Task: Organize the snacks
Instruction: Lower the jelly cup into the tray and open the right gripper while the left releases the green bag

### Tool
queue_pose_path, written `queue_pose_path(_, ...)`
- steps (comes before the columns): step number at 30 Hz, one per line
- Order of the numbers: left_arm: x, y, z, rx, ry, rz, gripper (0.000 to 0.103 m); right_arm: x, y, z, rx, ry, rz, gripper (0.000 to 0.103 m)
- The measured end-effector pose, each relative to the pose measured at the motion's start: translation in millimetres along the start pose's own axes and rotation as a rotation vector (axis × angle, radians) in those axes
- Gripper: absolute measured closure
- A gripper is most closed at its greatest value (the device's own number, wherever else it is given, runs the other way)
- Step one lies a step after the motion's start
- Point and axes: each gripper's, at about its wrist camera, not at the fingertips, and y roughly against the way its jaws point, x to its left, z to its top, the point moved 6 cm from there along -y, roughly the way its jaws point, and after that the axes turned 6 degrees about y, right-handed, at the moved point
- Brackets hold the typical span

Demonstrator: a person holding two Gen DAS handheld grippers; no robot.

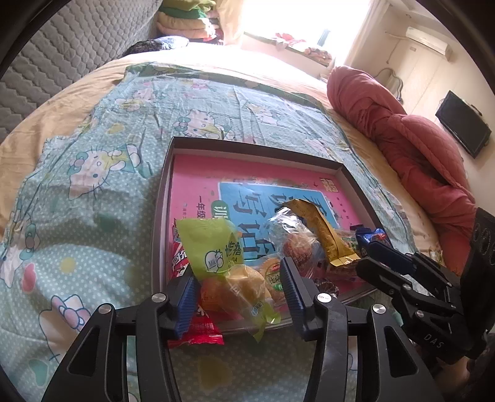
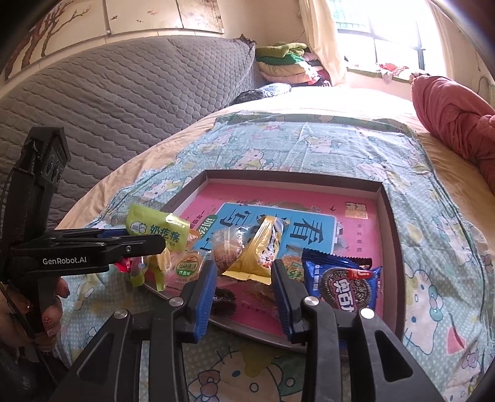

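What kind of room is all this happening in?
Most likely a bedroom: a bed with a cartoon-cat sheet, a quilted grey headboard, and folded bedding stacked by the window.

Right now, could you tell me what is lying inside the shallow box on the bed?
Inside the box a pink book covers the floor. On it sit a yellow packet, a blue cookie packet and a wrapped bun. Whatever is under the book is hidden.

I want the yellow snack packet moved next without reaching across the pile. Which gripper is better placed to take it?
Probably the right gripper: the yellow snack packet lies just ahead of its open jaws. The left gripper straddles the green packet at the tray's other side.
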Motion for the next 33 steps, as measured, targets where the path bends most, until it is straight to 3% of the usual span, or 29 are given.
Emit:
queue_pose_path(5, 3, 3, 2, -0.006, 0.012, -0.002, 0.044, -2, 6, 1, -0.012, 0.0, -0.028, 0.059)
queue_pose_path(12, 4, 4, 3, -0.006, 0.004, 0.012, 0.042, -6, 17, 1, -0.036, -0.004, -0.071, 0.056)
queue_pose_path(16, 5, 7, 5, -0.01, -0.008, 0.016, 0.036, -10, 27, -1, -0.059, -0.026, -0.107, 0.045)
queue_pose_path(30, 25, 8, 2, 0.021, 0.01, 0.025, 0.033, -32, 36, -8, -0.044, -0.083, -0.237, 0.043)
queue_pose_path(33, 24, 11, 0, 0.022, -0.009, 0.021, 0.029, -32, 37, -9, -0.037, -0.087, -0.246, 0.042)
